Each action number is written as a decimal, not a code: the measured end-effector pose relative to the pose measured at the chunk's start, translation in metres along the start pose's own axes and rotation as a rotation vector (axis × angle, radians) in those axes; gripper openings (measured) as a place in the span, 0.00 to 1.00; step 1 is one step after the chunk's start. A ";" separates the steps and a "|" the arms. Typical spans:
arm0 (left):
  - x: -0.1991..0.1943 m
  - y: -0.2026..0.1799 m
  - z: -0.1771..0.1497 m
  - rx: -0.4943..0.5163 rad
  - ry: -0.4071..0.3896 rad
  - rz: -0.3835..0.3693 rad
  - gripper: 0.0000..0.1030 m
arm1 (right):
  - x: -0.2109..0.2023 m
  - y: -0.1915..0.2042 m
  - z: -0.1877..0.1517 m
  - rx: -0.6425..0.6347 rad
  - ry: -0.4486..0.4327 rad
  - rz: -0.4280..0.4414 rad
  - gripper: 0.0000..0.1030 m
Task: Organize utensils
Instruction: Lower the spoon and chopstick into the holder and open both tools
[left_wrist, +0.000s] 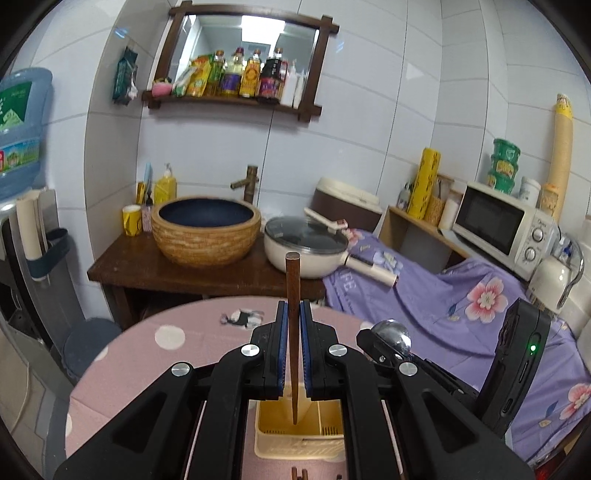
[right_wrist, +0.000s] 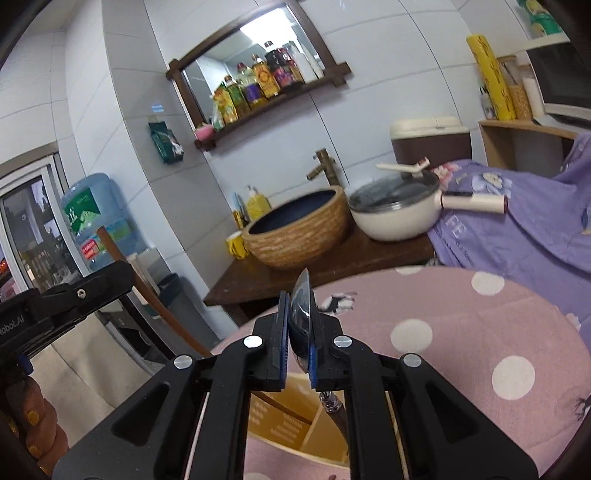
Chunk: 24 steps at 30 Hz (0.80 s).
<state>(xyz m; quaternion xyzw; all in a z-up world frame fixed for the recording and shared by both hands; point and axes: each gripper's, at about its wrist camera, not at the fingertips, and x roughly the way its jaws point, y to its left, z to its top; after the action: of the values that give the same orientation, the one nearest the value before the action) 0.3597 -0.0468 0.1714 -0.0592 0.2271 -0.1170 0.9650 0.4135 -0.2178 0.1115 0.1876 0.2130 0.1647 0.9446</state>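
Observation:
My left gripper (left_wrist: 294, 314) is shut on a dark wooden chopstick (left_wrist: 293, 295) held upright, its tip hanging down into a cream plastic utensil holder (left_wrist: 269, 424) on the pink dotted table. My right gripper (right_wrist: 300, 306) is shut on the bowl of a metal spoon (right_wrist: 301, 314); the spoon's wooden handle (right_wrist: 338, 410) points down into the holder (right_wrist: 280, 424). In the left wrist view the spoon bowl (left_wrist: 391, 332) and the right gripper (left_wrist: 517, 369) show at the right. In the right wrist view the left gripper (right_wrist: 66, 295) and the chopstick (right_wrist: 147, 291) show at the left.
The round table has a pink cloth with white dots (left_wrist: 147, 350). Behind it stand a wooden counter with a basin sink (left_wrist: 207, 229) and a lidded white pan (left_wrist: 306, 243). A purple floral cloth (left_wrist: 461, 295) and a microwave (left_wrist: 506, 225) are at the right.

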 end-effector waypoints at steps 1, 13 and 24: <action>0.003 0.001 -0.007 0.004 0.013 -0.001 0.06 | 0.002 -0.002 -0.007 -0.006 0.012 -0.008 0.08; 0.030 0.013 -0.059 0.030 0.137 -0.013 0.06 | 0.011 -0.007 -0.050 -0.125 0.134 -0.116 0.09; -0.015 0.026 -0.064 0.045 0.057 -0.006 0.58 | -0.038 0.004 -0.040 -0.217 0.062 -0.195 0.50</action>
<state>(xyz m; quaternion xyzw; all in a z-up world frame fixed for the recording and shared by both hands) 0.3225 -0.0219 0.1169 -0.0346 0.2518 -0.1266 0.9589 0.3614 -0.2180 0.0921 0.0575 0.2404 0.0997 0.9638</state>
